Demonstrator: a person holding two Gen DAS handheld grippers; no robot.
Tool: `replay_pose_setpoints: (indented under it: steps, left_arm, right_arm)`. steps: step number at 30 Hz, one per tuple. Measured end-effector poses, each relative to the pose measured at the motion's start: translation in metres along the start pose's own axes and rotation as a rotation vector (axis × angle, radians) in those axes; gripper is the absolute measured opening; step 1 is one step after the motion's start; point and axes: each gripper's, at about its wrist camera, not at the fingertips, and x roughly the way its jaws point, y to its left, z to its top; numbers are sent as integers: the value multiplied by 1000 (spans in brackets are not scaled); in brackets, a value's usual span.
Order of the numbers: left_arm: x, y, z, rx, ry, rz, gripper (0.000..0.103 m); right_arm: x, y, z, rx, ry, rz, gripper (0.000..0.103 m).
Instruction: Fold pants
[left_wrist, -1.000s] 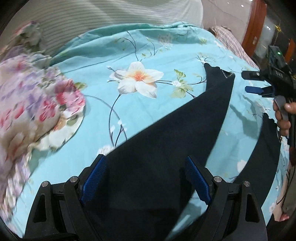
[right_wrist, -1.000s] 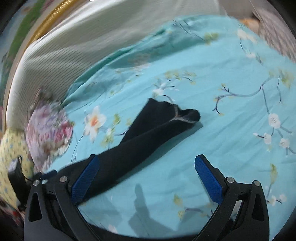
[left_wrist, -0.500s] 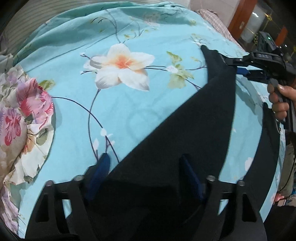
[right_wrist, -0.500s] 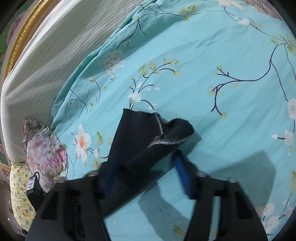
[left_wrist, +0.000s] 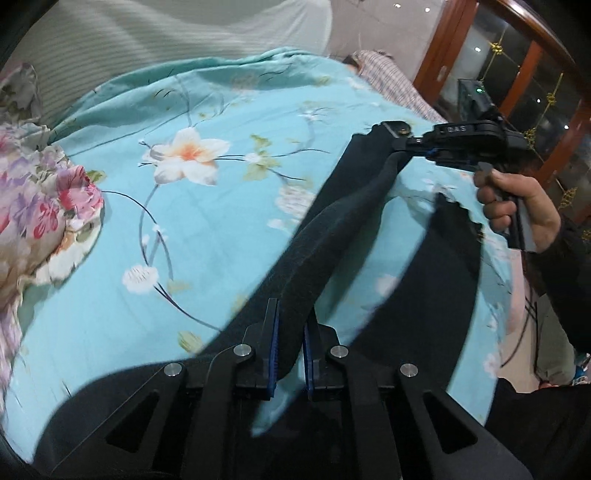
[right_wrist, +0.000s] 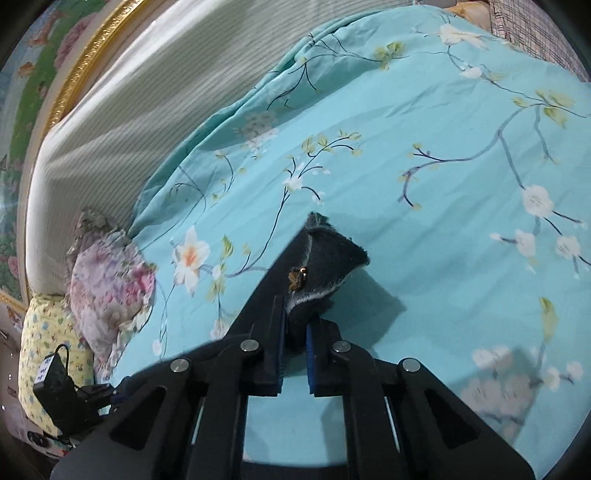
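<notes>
Both fisheye views bend strongly toward dark, vignetted corners. Indoor light is moderate and even on the bedspread (right_wrist: 424, 155); small ceiling spots glint far beyond the jaws in the left view. A soft shadow lies just right of the right jaws. Motion blur smears the left view's edges.

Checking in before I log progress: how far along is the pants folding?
Early stage. Done: both grips are made. The left gripper is shut on the pants, and the right gripper is shut on the hem end. In hand: one leg lifted off the bedsheet. Left: no fold is laid down yet.
</notes>
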Motion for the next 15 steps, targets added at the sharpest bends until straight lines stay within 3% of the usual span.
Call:
replay_pose_setpoints:
  steps: [8,15]
  left_arm:
    - [-24,-57,-41,3,-52,-25,9]
    - [-31,-79,-75,-21,-63,-43,9]
  right_arm:
    - [-50,-4,-34,-11,-24,43,8]
    - [-85,-22,-71,15,-32,49,8]
